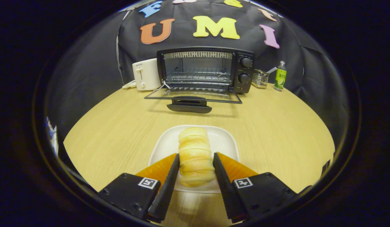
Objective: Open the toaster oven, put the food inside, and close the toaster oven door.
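Claw: claw [195, 164] pinching the bread roll, both fingers pressing its sides.
Food: bread roll [195, 151], pale golden, ridged, lying on white plate [226, 140].
Oven: toaster oven [206, 69] at twelve o'clock beyond, door [192, 96] hanging open over the bench [270, 126].

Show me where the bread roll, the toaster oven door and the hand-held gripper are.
bread roll [195, 154], gripper view, middle of its ridged top.
toaster oven door [195, 95], gripper view, open glass pane.
hand-held gripper [195, 168], gripper view, midway between its fingertips, which touch the roll's sides.
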### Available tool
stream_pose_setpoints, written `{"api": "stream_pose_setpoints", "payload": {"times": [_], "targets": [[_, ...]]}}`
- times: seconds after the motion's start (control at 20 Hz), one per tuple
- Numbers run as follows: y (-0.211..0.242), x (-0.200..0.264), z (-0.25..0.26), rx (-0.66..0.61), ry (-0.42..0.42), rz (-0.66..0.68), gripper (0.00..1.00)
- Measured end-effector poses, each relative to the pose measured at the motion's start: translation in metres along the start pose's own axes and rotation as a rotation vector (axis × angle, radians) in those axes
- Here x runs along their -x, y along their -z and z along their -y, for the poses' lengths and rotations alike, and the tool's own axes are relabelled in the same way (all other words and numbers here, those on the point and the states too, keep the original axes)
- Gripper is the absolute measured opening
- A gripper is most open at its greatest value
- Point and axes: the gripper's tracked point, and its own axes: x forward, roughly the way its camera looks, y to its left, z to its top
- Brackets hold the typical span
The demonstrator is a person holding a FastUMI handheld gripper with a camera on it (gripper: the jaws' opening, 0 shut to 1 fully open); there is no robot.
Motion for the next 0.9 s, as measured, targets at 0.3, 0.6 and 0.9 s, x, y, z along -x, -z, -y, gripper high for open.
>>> {"api": "stream_pose_setpoints", "payload": {"times": [0.3, 0.6, 0.9], "targets": [[-0.012, 0.008, -0.011, -0.022, -0.046, 0.051, 0.66], [-0.047, 0.019, -0.006, -0.052, -0.040, 0.166, 0.66], [-0.081, 0.024, -0.024, -0.273, -0.195, 0.204, 0.66]]}}
